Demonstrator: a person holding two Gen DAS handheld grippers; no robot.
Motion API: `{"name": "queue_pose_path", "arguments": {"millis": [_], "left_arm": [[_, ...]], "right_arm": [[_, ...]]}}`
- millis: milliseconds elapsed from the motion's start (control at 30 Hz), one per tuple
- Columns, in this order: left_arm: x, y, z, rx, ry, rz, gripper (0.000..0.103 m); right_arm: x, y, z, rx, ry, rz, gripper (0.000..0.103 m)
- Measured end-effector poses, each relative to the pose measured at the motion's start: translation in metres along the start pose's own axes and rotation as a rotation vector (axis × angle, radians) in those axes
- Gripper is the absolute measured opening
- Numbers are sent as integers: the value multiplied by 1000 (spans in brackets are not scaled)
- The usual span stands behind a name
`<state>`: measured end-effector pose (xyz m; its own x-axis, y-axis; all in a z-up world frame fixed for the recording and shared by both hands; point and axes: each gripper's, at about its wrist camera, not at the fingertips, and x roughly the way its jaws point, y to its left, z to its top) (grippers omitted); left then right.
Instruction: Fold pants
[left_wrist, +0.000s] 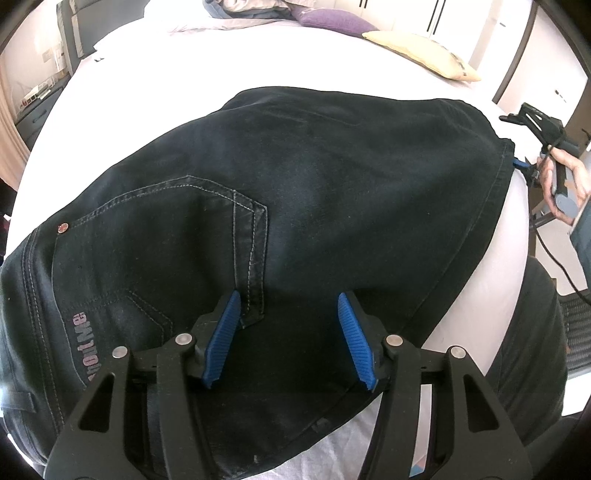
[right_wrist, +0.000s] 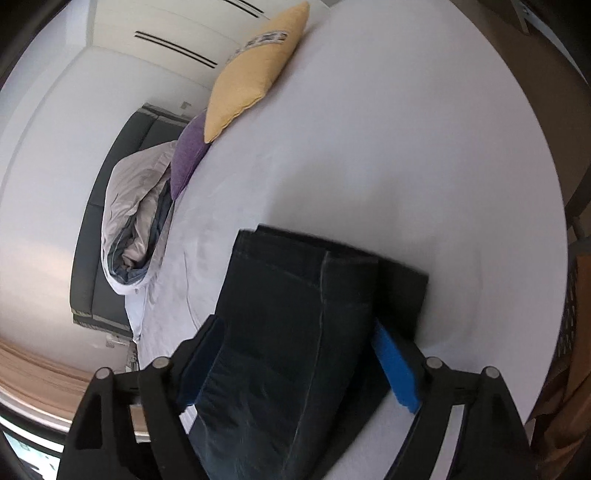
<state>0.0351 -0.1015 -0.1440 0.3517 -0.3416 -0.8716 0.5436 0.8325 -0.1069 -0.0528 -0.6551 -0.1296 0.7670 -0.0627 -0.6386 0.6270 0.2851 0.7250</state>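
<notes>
- the pants (left_wrist: 295, 206) are dark jeans lying flat on the white bed (left_wrist: 155, 81), folded over lengthwise, back pocket and a small rivet facing up
- left wrist view cuts the waistband end off at the left edge, and the embroidered lettering near the pocket is too warped to read
- left gripper (left_wrist: 290, 336) is spread wide open right over the denim by the lower pocket corner, nothing between the blue pads; can't tell if the tips actually touch the fabric
- in that same view the right gripper (left_wrist: 532, 162) is tiny at the far right edge, sitting at the hem corner of the jeans with a hand (left_wrist: 569, 184) around it; way too small there to judge the jaws
- the right wrist view fills that in: right gripper (right_wrist: 299, 358) has its jaws parted, with the leg end of the pants (right_wrist: 295, 332) running between them, blurry though, so no clue whether the pads are touching the cloth
- that view also shows the folded hem end stacked in layers, which the left view barely shows
- yellow pillow (right_wrist: 255, 70), purple pillow (right_wrist: 188, 158) and a bunched duvet (right_wrist: 136, 221) sit along the far side of the bed, well apart from the jeans
- the bottom of both views is blocked by the black gripper frames
</notes>
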Motion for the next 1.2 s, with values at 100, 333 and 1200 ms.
{"name": "queue_pose_path", "arguments": {"millis": [100,333,1200], "left_arm": [[0,0,0,1,-1,2,54],[0,-1,1,2,0,4,55],[5,-2,4,15,9,8,62]], "right_arm": [[7,0,13,-40,31,-33,45],[17,43,21,-211,62,-70,7],[-12,-47,-7,-15,-64,60,5]]}}
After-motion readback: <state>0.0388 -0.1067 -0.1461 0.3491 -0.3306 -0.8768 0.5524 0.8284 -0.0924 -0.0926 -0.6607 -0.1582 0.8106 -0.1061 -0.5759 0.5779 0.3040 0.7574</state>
